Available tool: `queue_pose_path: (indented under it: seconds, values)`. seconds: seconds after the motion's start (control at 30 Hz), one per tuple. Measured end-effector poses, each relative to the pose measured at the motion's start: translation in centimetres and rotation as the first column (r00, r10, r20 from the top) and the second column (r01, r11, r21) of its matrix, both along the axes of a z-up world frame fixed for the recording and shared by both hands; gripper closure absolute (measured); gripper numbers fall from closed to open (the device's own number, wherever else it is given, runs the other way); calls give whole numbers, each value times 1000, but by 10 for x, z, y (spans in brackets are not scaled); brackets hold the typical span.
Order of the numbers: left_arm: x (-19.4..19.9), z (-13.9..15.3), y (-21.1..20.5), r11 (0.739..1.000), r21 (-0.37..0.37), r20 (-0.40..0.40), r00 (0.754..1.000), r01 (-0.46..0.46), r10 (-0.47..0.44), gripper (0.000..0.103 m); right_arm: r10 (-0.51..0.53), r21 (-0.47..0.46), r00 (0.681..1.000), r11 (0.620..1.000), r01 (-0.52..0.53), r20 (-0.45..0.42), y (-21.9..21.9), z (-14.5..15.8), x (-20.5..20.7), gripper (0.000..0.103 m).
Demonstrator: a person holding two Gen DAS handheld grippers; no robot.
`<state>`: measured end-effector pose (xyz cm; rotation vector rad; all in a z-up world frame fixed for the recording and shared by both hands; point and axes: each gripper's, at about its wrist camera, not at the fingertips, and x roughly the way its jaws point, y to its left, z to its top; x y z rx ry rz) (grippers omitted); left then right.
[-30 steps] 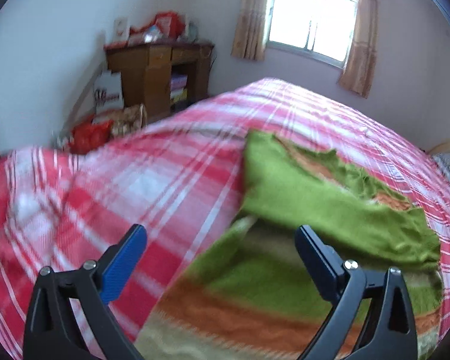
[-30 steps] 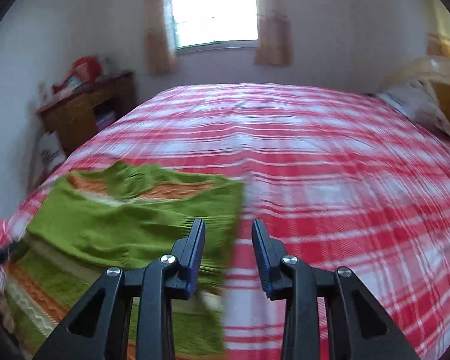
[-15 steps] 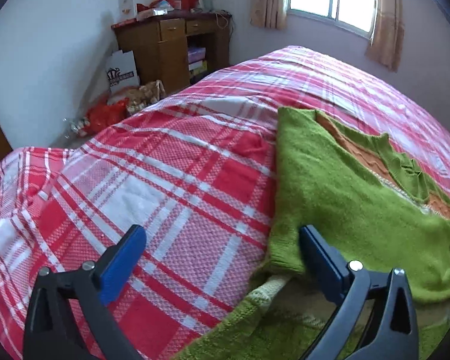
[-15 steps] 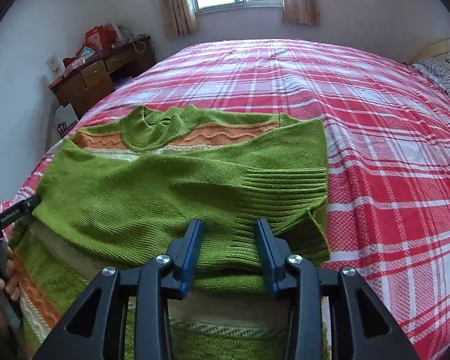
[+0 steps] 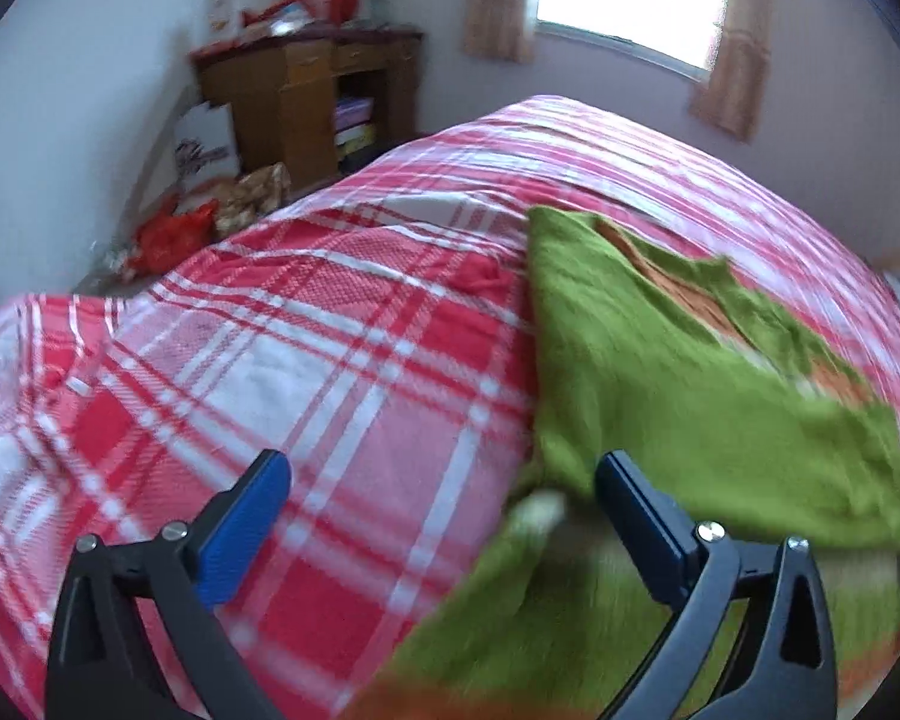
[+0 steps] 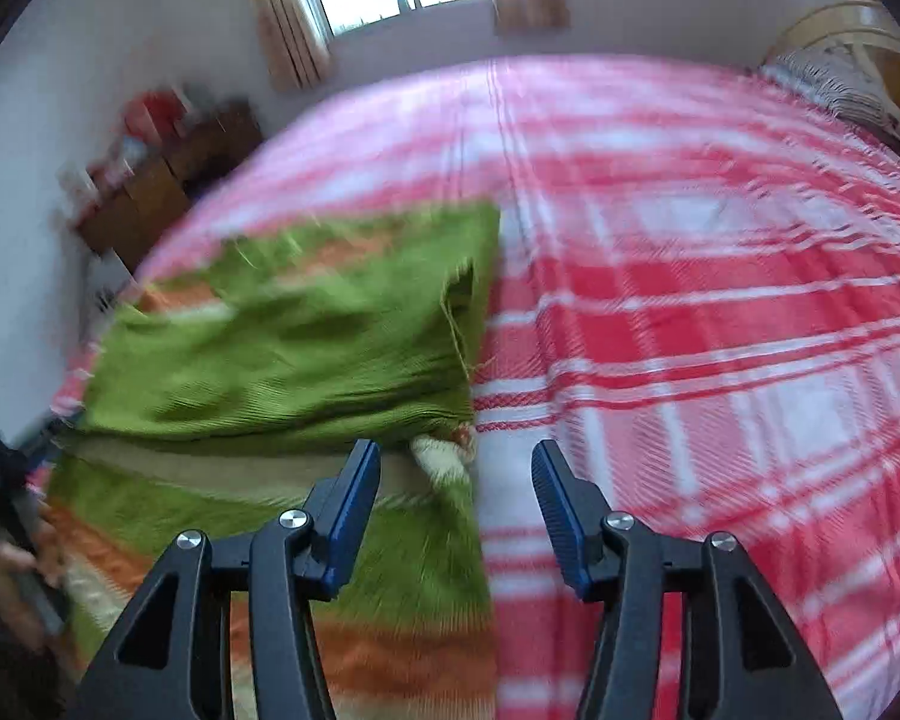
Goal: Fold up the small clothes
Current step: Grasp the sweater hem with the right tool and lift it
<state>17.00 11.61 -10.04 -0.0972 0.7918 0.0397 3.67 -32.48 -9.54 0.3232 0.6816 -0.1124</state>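
Print on the white bag (image 5: 205, 143) is too blurred to read

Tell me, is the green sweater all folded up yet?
Not yet. The green sweater has its sleeves folded across its front on the plaid bed. Nothing is in hand: the left gripper and right gripper are both open over it. The striped bottom part remains unfolded.
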Motion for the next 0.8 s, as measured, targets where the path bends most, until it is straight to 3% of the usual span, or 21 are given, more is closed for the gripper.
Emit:
queue_pose_path:
  seconds: [0.13, 0.23, 0.37, 0.57, 0.8]
  values:
    - [-66, 14, 6, 996, 48, 84, 993, 79, -83, 1, 18, -91, 995, 996, -9, 99, 7, 26, -80, 49]
    - [-106, 21, 10, 990, 62, 123, 983, 128, -135, 1, 43, -103, 995, 994, -34, 90, 13, 29, -130, 49]
    - [-149, 31, 7, 972, 137, 154, 965, 191, -211, 0, 81, -105, 996, 992, -76, 46, 24, 17, -183, 49]
    - [-184, 39, 9, 955, 135, 147, 948, 263, -281, 0, 150, -92, 988, 984, -153, -45, 49, -16, -219, 49]
    - [-193, 41, 32, 974, 36, 156, 961, 224, -227, 0, 200, 52, 972, 979, -195, -120, 71, -58, -234, 52]
